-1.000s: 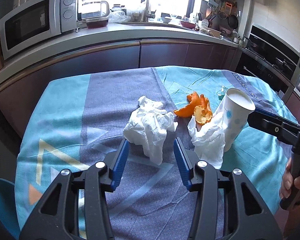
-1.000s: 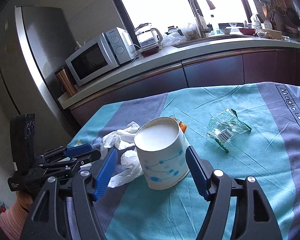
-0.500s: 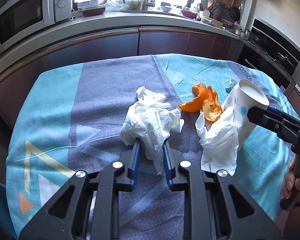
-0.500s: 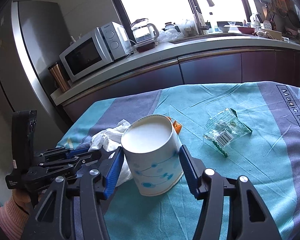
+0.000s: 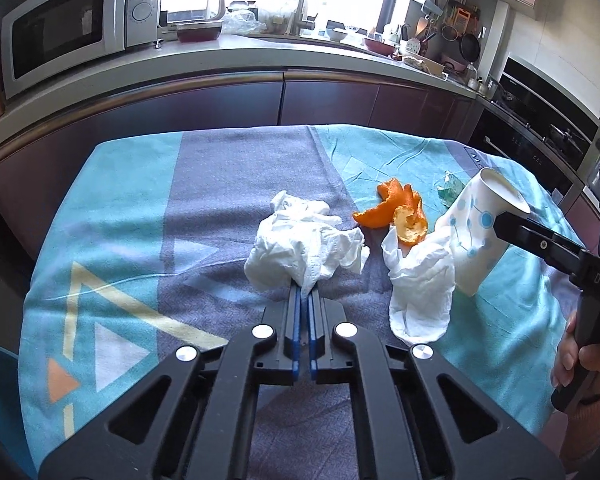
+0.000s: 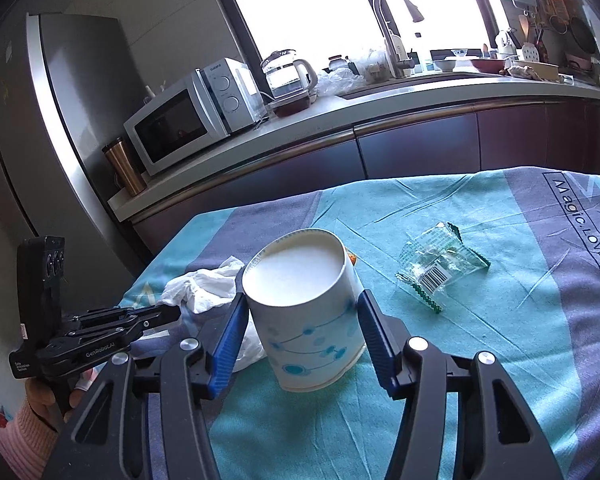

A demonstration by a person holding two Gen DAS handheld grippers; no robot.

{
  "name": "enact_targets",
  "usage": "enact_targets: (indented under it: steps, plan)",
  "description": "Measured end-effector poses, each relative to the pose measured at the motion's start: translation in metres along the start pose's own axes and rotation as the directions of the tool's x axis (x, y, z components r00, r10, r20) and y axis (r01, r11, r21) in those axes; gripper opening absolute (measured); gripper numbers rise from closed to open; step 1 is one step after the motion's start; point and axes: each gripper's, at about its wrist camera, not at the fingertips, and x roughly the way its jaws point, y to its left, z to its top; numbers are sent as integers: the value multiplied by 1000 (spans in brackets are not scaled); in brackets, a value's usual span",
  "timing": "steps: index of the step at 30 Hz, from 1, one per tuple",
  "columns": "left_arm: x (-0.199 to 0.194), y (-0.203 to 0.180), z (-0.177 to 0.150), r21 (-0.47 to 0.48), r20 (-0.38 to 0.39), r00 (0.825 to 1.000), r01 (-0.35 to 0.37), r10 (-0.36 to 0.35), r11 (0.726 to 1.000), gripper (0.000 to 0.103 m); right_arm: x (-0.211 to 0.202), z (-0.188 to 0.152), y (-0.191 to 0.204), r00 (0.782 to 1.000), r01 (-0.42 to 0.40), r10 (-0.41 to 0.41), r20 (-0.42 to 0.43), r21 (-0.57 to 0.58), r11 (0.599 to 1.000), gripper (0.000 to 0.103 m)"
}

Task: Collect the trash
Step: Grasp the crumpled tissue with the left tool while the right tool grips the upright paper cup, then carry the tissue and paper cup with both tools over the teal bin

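Item 1, my left gripper (image 5: 304,300), lower centre of the left view: a second ago the jaws stood wide on either side of the crumpled tissue (image 5: 300,248); they are now pinched together on its near fold. Judgement: first piece of trash secured and ready to lift.

Item 2, my right gripper (image 6: 302,320), lower centre of the right view: the jaws have narrowed since a second ago and now press the paper cup (image 6: 304,304) on both sides, cup tilted. Judgement: the cup is held and may serve as the collecting vessel.

Item 3, second tissue (image 5: 416,280), right of centre in the left view, leaning against the cup, not yet picked up.

Item 4, orange peel (image 5: 396,216), just behind that tissue, on the tablecloth (image 5: 120,208).

Item 5, clear wrapper (image 6: 436,268), right of centre in the right view, apart from the rest; in the left view the cup hides most of it.

Not determinable: whether the cup's base is touching the cloth; whether the cup holds anything, its inside reading plain white; any bin, none in view.
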Motion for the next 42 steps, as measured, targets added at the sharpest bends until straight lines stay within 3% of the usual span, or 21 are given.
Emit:
enact_targets:
  steps: [14,23,42]
  plan:
    - [-73,18,-28,-33,94,995,12,-9,999,3,-31,-1,28,994,-98,100,47,-41,994,54]
    - [-107,32,-56,-48,117,993,17,-11,999,3,-29,-9,61,981,-192,194,17,-71,979,54]
    - [-177,84,-109,-164,175,980,-66,95,984,3,-4,-27,140,926,-377,367,-91,-129,917,54]
